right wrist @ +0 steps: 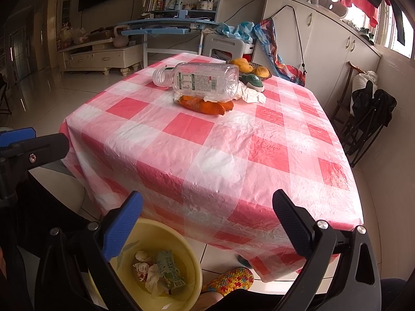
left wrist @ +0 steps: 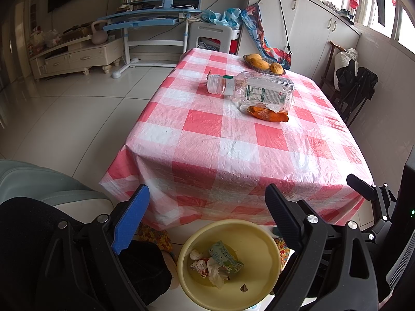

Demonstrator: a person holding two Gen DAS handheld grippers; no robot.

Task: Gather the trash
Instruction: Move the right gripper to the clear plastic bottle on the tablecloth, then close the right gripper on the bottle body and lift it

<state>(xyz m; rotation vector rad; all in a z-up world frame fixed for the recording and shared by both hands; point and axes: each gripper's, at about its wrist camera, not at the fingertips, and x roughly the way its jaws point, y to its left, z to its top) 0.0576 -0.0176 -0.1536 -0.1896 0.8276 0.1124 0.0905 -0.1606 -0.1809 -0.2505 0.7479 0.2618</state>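
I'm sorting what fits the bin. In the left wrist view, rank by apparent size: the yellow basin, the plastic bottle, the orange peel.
1. yellow basin, though it sits nearest the camera, which inflates it
2. plastic bottle, lying on its side
3. orange peel, beside the bottle, clearly smallest

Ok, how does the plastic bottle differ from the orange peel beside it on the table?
The plastic bottle is clear, rigid and labelled; the orange peel is opaque orange and limp. The bottle is far bigger and lies on its side, uncapped, while the peel lies flat at its near edge. Both sit on the checked tablecloth, not yet in the yellow basin.
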